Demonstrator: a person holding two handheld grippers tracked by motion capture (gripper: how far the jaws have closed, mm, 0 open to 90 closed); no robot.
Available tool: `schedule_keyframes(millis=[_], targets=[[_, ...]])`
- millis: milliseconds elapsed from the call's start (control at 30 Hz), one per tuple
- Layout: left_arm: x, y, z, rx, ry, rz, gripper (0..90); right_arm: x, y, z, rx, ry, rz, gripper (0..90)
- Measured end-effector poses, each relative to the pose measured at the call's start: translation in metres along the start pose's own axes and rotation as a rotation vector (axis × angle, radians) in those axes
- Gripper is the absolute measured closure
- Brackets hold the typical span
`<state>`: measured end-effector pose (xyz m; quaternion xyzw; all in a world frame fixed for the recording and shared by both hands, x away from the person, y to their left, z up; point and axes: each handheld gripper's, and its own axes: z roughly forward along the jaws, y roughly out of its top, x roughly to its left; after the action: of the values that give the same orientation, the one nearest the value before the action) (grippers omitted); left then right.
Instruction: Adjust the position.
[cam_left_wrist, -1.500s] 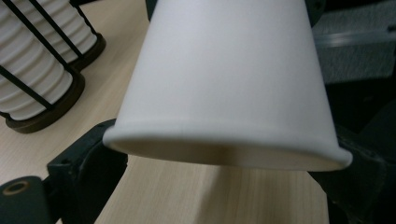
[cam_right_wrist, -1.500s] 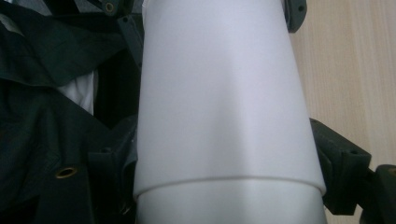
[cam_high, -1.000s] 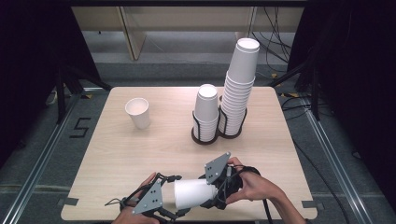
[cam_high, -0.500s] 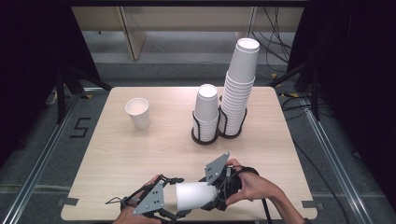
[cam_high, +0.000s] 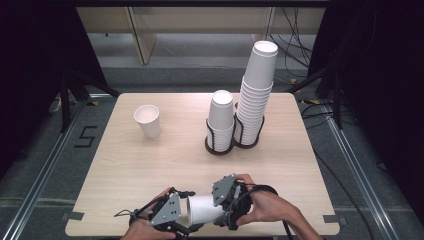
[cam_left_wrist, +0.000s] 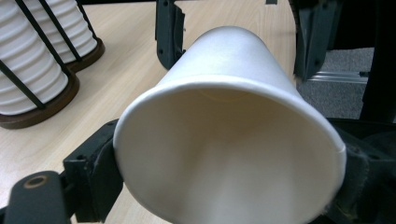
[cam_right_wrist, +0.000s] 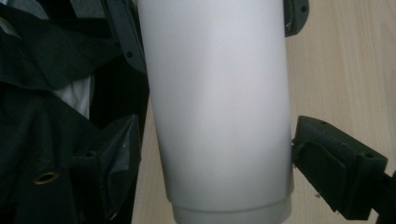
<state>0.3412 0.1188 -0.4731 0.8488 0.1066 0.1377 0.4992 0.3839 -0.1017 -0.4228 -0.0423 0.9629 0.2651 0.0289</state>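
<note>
One cup between both hand-held grippers

lab/test rig | black curtains, floor rails, loose cables

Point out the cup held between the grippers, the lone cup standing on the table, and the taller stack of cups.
Held cup (cam_high: 204, 209), high view, its side wall.
Lone cup (cam_high: 148, 123), high view, its side wall below the rim.
Taller stack (cam_high: 257, 90), high view, its middle cups.
</note>
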Motion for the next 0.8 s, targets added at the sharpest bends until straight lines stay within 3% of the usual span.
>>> schedule_keyframes(millis=[33, 67, 100, 133, 167, 267, 333, 433, 467, 500, 533, 567, 667, 733, 767, 800], targets=[[0.0, 0.0, 0.001, 0.005, -0.001, 0.005, 12.6, 0.002, 0.002, 0.002, 0.016, 0.0, -0.003, 16.1], [-0.001, 0.001, 0.001, 0.016, -0.002, -0.002, 12.6, 0.006, 0.002, 0.003, 0.065, -0.035, 0.017, 16.1], [-0.001, 0.001, 0.001, 0.023, -0.004, -0.004, 12.7, 0.007, 0.003, 0.005, 0.077, -0.039, 0.007, 16.6], [-0.001, 0.002, 0.001, 0.038, -0.004, -0.002, 12.7, 0.009, 0.004, 0.006, 0.096, -0.049, 0.029, 16.6], [-0.002, 0.002, 0.002, 0.038, -0.006, -0.007, 12.7, 0.008, 0.005, 0.009, 0.082, -0.05, -0.011, 16.5], [-0.002, 0.001, 0.002, 0.045, -0.001, -0.004, 12.8, 0.01, 0.007, 0.013, 0.106, -0.064, -0.014, 17.3], [-0.002, 0.002, 0.003, 0.04, -0.005, -0.01, 12.8, 0.01, 0.009, 0.017, 0.103, -0.069, -0.044, 16.5], [-0.003, 0.002, 0.002, 0.046, -0.012, -0.003, 12.8, 0.012, 0.009, 0.02, 0.121, -0.068, -0.033, 17.3], [-0.003, 0.002, 0.003, 0.049, -0.012, -0.002, 12.7, 0.011, 0.009, 0.021, 0.114, -0.064, -0.047, 17.6], [-0.003, 0.002, 0.003, 0.046, -0.014, -0.007, 12.7, 0.008, 0.01, 0.022, 0.097, -0.064, -0.091, 18.1], [-0.003, 0.002, 0.003, 0.04, -0.014, -0.011, 12.5, 0.008, 0.01, 0.023, 0.095, -0.067, -0.092, 20.4], [-0.003, 0.001, 0.003, 0.031, -0.014, -0.019, 12.2, 0.011, 0.009, 0.022, 0.116, -0.068, -0.036, 21.6], [0.001, -0.001, 0.002, -0.019, -0.026, -0.05, 9.1, 0.009, 0.007, 0.021, 0.09, -0.051, -0.028, 21.5], [0.003, -0.002, 0.0, -0.083, -0.027, -0.098, 7.9, 0.005, 0.006, 0.019, 0.045, -0.04, -0.057, 21.6], [0.004, -0.001, -0.002, -0.12, -0.023, -0.128, 7.2, 0.002, 0.004, 0.017, 0.015, -0.031, -0.049, 21.7], [0.006, -0.001, -0.004, -0.151, -0.016, -0.152, 6.0, 0.001, 0.001, 0.015, -0.029, 0.0, 0.002, 21.8]])
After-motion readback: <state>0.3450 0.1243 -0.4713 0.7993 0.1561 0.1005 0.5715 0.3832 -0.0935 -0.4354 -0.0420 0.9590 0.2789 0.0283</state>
